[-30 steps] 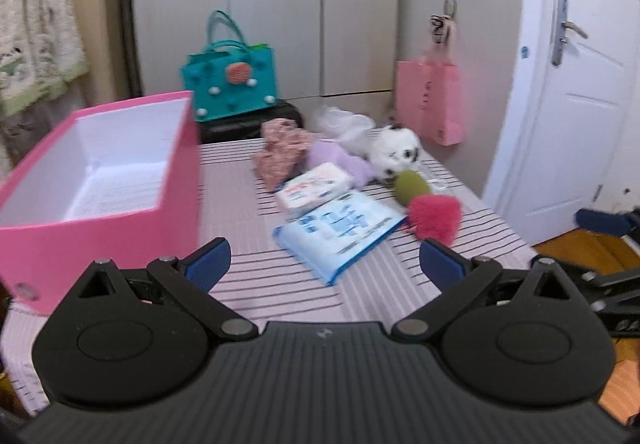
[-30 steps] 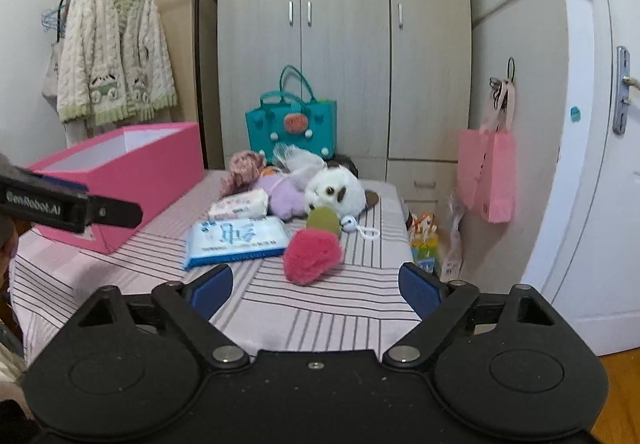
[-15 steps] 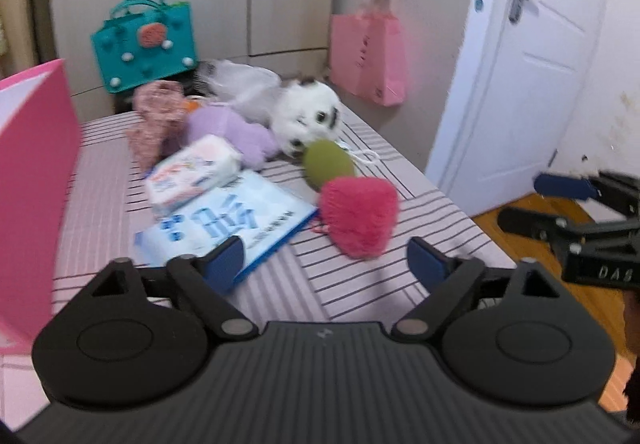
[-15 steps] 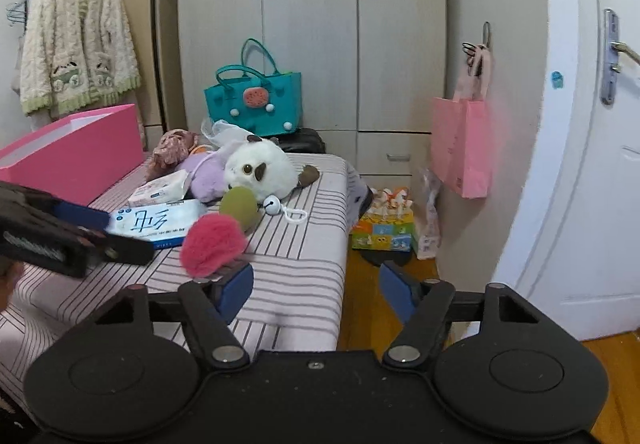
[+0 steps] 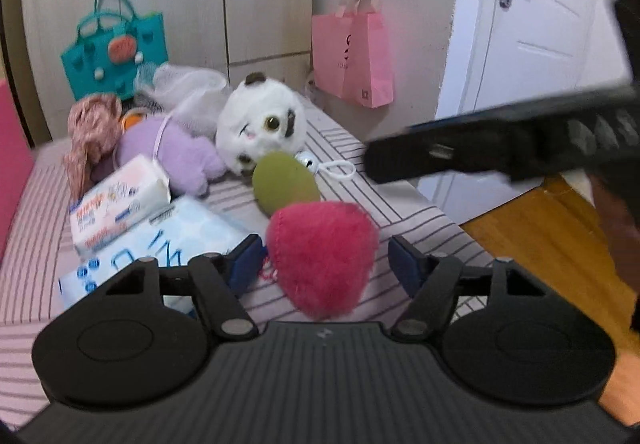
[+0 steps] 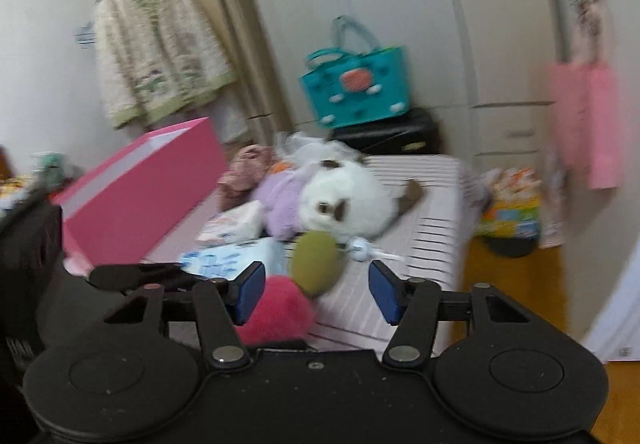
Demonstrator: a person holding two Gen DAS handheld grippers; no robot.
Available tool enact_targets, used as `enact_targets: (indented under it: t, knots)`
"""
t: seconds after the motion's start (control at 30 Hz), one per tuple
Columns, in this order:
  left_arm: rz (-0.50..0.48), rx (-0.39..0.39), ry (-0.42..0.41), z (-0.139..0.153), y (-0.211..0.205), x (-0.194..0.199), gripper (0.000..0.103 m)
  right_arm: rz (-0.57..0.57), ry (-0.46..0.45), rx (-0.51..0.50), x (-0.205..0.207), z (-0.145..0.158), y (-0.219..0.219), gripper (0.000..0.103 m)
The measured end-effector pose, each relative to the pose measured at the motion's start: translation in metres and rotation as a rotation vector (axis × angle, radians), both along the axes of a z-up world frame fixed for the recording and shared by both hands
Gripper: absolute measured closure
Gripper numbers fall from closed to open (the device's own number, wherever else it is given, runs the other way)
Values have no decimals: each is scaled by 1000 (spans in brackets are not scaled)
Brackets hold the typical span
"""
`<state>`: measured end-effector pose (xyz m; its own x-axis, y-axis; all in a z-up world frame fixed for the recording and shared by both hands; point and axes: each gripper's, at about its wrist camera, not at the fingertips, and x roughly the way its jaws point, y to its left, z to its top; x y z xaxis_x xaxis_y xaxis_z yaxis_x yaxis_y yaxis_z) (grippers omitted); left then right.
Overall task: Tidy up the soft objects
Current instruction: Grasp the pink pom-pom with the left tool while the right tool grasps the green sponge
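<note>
A fuzzy pink plush (image 5: 320,256) lies at the near edge of the striped table (image 5: 408,204). My left gripper (image 5: 325,262) straddles it. Its jaws are closing, and the blue pads (image 5: 246,260) stand just off its sides. Just behind the pink plush rests an olive-green plush (image 6: 316,264). My right gripper (image 6: 318,292) frames it, jaws closing, pads clear of it. A white plush animal (image 5: 260,124) and a purple plush (image 5: 176,152) lie further back. The open pink box (image 6: 140,196) stands on the table's left.
Two tissue packs (image 5: 120,200) and a pinkish cloth bundle (image 5: 92,124) lie left of the plushes. A teal bag (image 5: 116,52) stands behind the table. A pink paper bag (image 5: 352,56) hangs on the cupboard. The table's right edge drops to a wood floor (image 5: 540,228).
Both grippers have come in over the table's near corner and their jaws have narrowed. The left now has the pink plush between its fingers. The right swung left to the green plush.
</note>
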<state>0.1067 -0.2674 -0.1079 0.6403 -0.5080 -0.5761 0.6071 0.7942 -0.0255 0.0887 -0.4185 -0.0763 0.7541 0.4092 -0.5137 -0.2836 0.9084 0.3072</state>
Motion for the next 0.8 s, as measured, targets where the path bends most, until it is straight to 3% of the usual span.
enact_targets:
  t: [0.1, 0.27, 0.5, 0.53, 0.57, 0.8]
  knots:
    - [8, -4, -13, 1, -3, 1, 36, 42, 39, 13, 21, -4, 5, 48]
    - [19, 4, -8, 2, -5, 4, 49, 87, 102, -31, 45, -15, 15, 48]
    - [14, -3, -4, 0, -6, 3, 52, 90, 184, -13, 68, -31, 21, 48]
    - [9, 1, -8, -1, -7, 2, 52, 80, 187, -6, 69, -33, 21, 51]
    - [8, 1, -17, -1, -7, 2, 52, 71, 190, -1, 69, -34, 20, 63]
    - [17, 3, -9, 1, -6, 2, 59, 30, 175, 9, 61, -32, 19, 64]
